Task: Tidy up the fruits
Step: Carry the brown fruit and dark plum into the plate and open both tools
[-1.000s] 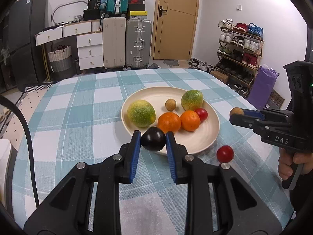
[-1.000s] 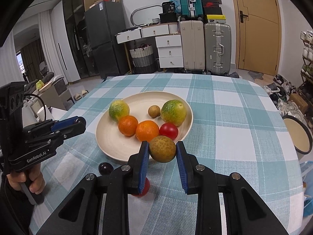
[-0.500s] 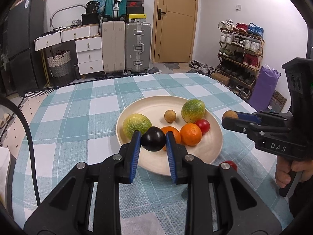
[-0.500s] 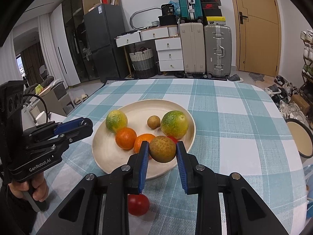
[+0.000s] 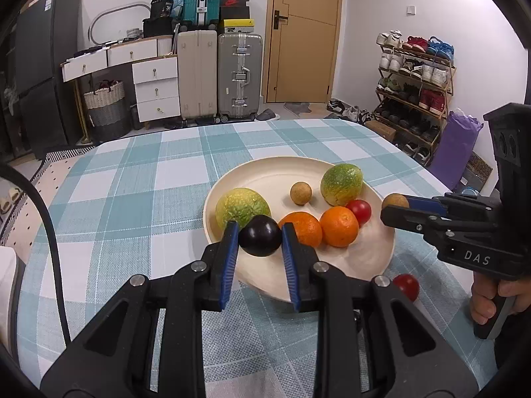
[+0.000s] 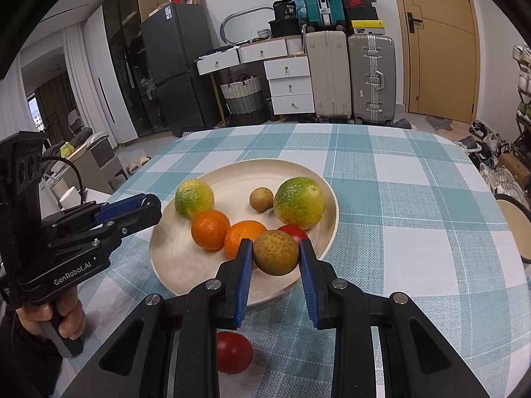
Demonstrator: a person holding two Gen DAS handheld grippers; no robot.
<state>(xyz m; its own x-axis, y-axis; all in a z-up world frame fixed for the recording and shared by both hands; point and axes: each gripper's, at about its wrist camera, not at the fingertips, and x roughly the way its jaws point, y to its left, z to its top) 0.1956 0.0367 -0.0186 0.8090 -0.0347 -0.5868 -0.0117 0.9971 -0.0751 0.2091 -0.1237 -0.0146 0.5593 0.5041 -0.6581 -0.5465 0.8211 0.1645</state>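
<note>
Six fruits already sit on the cream plate (image 6: pixel 328 199): two green-yellow citrus, two oranges, a small brown fruit and a red tomato. The left gripper (image 5: pixel 260 237) is clamped on a dark plum (image 5: pixel 260 236) above the plate's 7 o'clock rim, and the right gripper (image 6: pixel 275 253) pinches a brown speckled fruit (image 6: pixel 276 252) above its 5 o'clock edge. Both have yet to be set down, and one red tomato (image 6: pixel 234 351) lies on the checked tablecloth (image 6: pixel 415 205) beyond the plate's 6 o'clock rim.

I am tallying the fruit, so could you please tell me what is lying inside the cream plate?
Inside the cream plate lie two green-yellow citrus fruits, two oranges, a small brown fruit and a red tomato. The held fruits cover part of its near floor.
</note>
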